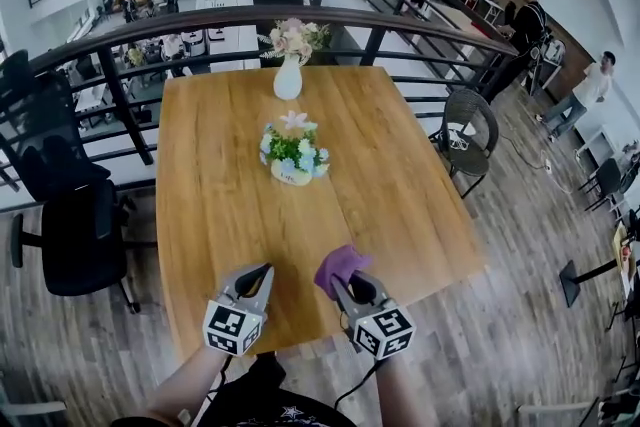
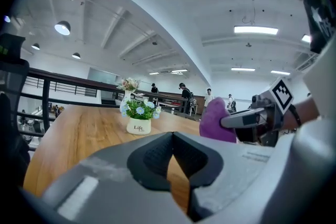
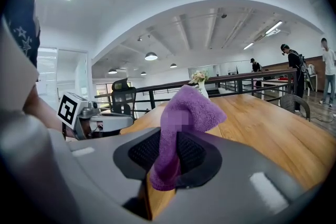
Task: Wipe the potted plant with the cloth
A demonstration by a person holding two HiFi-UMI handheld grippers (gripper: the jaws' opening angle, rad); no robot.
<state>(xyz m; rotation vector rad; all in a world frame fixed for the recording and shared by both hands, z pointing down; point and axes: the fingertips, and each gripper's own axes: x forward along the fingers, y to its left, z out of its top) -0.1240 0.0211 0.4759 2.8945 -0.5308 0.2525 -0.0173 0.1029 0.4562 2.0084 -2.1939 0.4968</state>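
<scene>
The potted plant (image 1: pixel 292 155), white pot with blue and white flowers, stands mid-table on the wooden table (image 1: pixel 400 195); it also shows in the left gripper view (image 2: pixel 139 115). Near the table's front edge my right gripper (image 1: pixel 347 281) is shut on a purple cloth (image 1: pixel 340 267), which bunches up between the jaws (image 3: pixel 184 115) and hides the plant in that view. My left gripper (image 1: pixel 264 273) is beside it on the left, jaws closed together (image 2: pixel 172 136) with nothing in them. Both grippers are well short of the plant.
A white vase of pink flowers (image 1: pixel 288 70) stands at the table's far edge, with a black railing (image 1: pixel 120 95) behind it. A black office chair (image 1: pixel 75 235) is at the left, a wicker chair (image 1: pixel 470 127) at the right. People stand far off at the right.
</scene>
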